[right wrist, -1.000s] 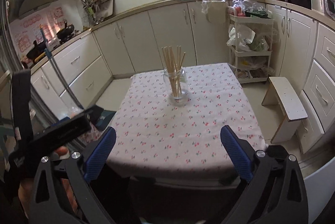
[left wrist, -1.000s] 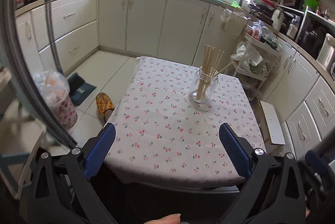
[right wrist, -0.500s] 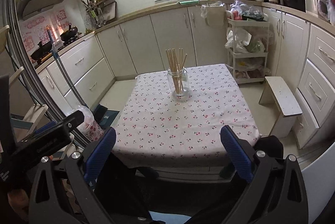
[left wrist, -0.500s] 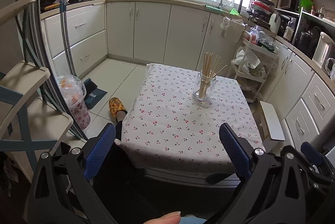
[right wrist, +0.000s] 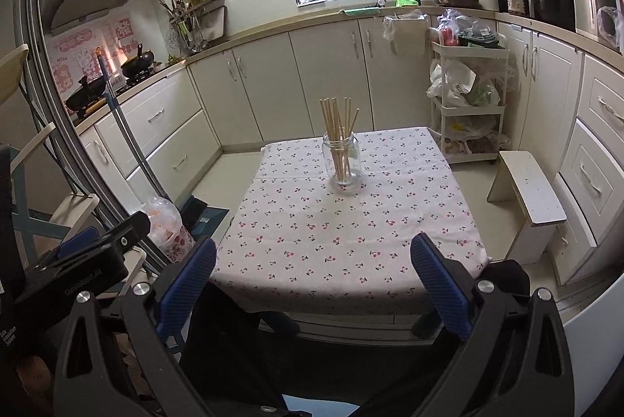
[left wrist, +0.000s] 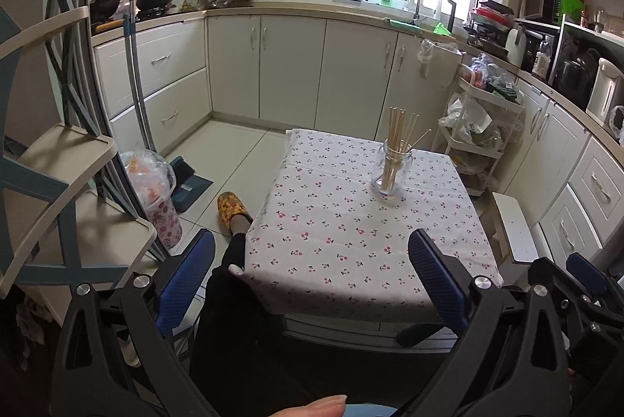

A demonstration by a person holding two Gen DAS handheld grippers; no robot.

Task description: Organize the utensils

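Note:
A clear glass jar [left wrist: 391, 168] holding several wooden chopsticks [left wrist: 399, 140] stands upright on a small table with a cherry-print cloth [left wrist: 331, 229]. It also shows in the right wrist view, jar [right wrist: 342, 163] with chopsticks [right wrist: 337, 128] on the cloth [right wrist: 331, 233]. My left gripper [left wrist: 312, 276] is open and empty, held back from the table's near edge. My right gripper [right wrist: 310, 276] is open and empty, also short of the near edge. The left gripper's body [right wrist: 78, 272] shows at the lower left of the right wrist view.
White kitchen cabinets [left wrist: 292, 73] run around the room. A white stool [right wrist: 526, 198] and a trolley with bags [right wrist: 468, 97] stand right of the table. A rack [left wrist: 58, 183], a bagged bin [left wrist: 152, 194] and a mop handle [left wrist: 136, 81] stand left. A slippered foot [left wrist: 232, 208] rests on the floor.
Both grippers have pulled back and up away from the table, so the table and jar look smaller and farther. Both stay open and empty.

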